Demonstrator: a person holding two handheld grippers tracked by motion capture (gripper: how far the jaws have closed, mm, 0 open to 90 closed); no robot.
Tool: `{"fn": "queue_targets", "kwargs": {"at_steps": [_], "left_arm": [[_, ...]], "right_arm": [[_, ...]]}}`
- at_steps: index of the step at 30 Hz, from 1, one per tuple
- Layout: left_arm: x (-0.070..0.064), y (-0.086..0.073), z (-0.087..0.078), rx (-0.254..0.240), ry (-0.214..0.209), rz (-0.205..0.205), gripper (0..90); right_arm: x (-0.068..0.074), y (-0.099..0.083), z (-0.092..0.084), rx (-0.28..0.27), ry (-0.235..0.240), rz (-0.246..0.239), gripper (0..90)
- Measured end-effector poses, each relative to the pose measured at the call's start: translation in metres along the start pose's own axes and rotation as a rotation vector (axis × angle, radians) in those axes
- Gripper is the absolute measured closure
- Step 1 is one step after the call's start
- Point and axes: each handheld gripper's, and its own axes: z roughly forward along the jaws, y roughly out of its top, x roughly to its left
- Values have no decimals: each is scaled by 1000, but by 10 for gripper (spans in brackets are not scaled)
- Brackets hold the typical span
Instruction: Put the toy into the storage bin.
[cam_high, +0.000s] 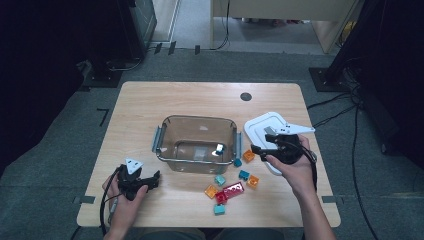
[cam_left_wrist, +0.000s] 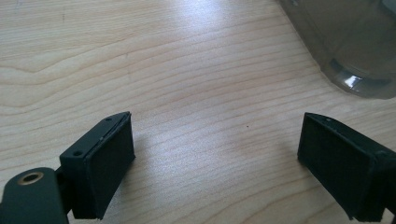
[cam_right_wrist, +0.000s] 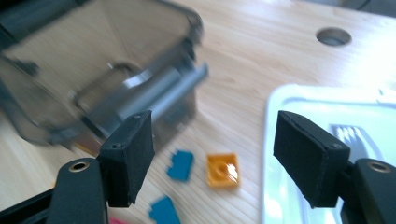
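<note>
A clear brown-tinted container (cam_high: 197, 142) stands mid-table with a small white and blue piece (cam_high: 219, 148) inside. Its white lid (cam_high: 267, 125) lies just to the right. Several loose bricks lie in front of it, among them an orange one (cam_high: 248, 155), a red one (cam_high: 230, 191) and a teal one (cam_high: 219, 209). My right gripper (cam_high: 261, 142) hovers open over the lid's edge, pointing at the container (cam_right_wrist: 93, 70); below its jaws (cam_right_wrist: 212, 149) lie an orange brick (cam_right_wrist: 223, 170) and a teal brick (cam_right_wrist: 180, 164). My left gripper (cam_high: 154, 179) rests open near the front left (cam_left_wrist: 215, 154), holding nothing.
The wooden table (cam_high: 150, 105) has a round cable hole (cam_high: 245, 96) at the back. The container's corner (cam_left_wrist: 345, 42) sits beyond my left jaws. Cables and dark equipment stands crowd the floor around the table.
</note>
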Motion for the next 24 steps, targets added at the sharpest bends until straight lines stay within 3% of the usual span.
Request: {"fn": "queue_targets", "kwargs": {"at_steps": [2, 6, 15, 18, 24], "left_arm": [[0, 0, 0, 1, 0, 1, 105], [0, 0, 0, 1, 0, 1, 105], [0, 0, 0, 1, 0, 1, 105], [0, 0, 0, 1, 0, 1, 105], [0, 0, 0, 1, -1, 2, 105]], "right_arm": [[-4, -5, 0, 4, -25, -9, 323], [-9, -17, 6, 14, -27, 5, 375], [-12, -42, 43, 79, -44, 16, 498], [-14, -50, 54, 101, -45, 35, 513], [-11, -58, 69, 123, -51, 22, 506]]}}
